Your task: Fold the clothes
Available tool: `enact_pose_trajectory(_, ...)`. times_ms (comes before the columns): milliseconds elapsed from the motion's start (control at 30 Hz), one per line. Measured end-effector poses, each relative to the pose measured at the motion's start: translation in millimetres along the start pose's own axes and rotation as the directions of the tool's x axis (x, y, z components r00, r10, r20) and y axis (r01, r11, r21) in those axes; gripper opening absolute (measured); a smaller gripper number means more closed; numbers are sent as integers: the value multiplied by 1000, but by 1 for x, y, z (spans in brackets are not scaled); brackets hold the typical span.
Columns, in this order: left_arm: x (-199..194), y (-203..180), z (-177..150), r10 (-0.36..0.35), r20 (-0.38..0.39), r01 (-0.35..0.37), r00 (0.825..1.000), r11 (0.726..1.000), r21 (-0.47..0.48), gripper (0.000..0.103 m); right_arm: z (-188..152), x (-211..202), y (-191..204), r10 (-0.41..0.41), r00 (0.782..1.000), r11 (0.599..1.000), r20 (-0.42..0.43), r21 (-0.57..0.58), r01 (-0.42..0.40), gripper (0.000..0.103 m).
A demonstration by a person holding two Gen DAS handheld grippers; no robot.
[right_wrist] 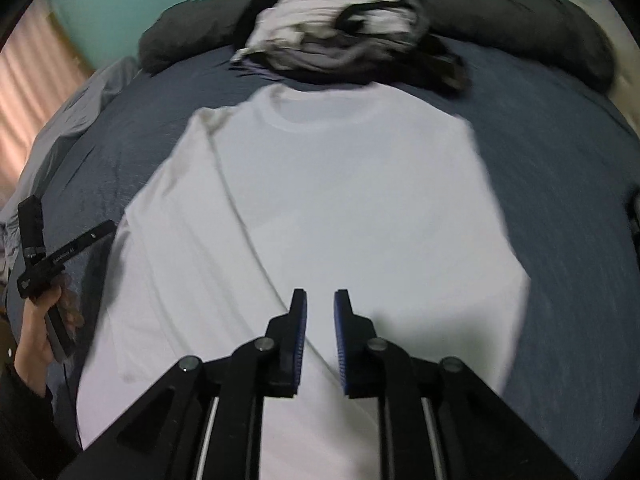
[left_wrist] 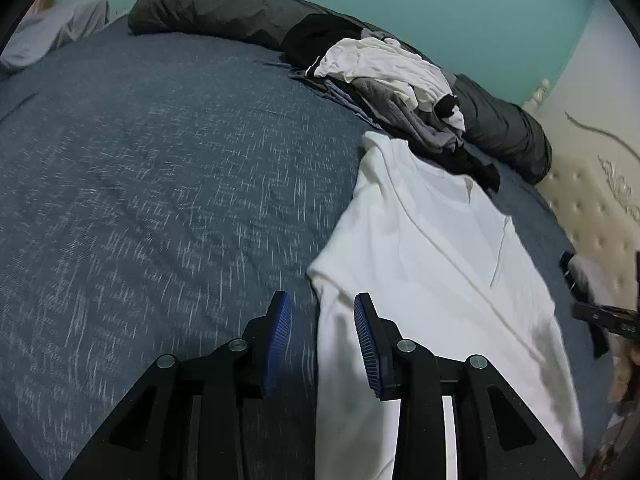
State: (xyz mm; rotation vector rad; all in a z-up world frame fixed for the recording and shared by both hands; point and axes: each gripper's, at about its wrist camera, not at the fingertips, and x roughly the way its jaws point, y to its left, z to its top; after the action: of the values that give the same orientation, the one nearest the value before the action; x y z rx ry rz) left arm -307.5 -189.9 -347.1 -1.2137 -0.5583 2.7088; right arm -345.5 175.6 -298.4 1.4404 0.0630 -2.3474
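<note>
- Left wrist view: one white T-shirt [left_wrist: 432, 248] lies on the blue bedspread [left_wrist: 160, 180], at the right side, collar at the far end, with a lengthwise crease down it. The left gripper [left_wrist: 322, 312] hovers over its near left edge, blue pads spread wide, gripping nothing. One heap of clothes [left_wrist: 384, 80] sits beyond the collar.
- Right wrist view: the same shirt [right_wrist: 320, 200] fills the middle, blurred, both sleeves tucked in. The right gripper [right_wrist: 321, 308] is above its near part, pads a narrow gap apart, empty. One dark pillow roll [right_wrist: 520, 24] lies far behind the heap [right_wrist: 336, 32].

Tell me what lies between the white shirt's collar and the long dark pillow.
The heap of unfolded clothes, shown in both views, lies between the white shirt and the dark pillow.
</note>
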Motion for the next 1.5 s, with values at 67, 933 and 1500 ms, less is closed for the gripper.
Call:
enact_pose_trajectory(67,5,2,5,-7,0,7,1000,1000,-6,37,19,13,17,8,1000,999,6,-42,-7,13)
enact_pose_trajectory(933,38,6,2,-42,-48,43,998,999,32,14,198,176,173,-112,993,927,-24,-363,96,26)
enact_pose_trajectory(1500,39,6,-2,-40,-57,42,998,999,33,12,236,173,126,-134,987,955,89,-256,152,6)
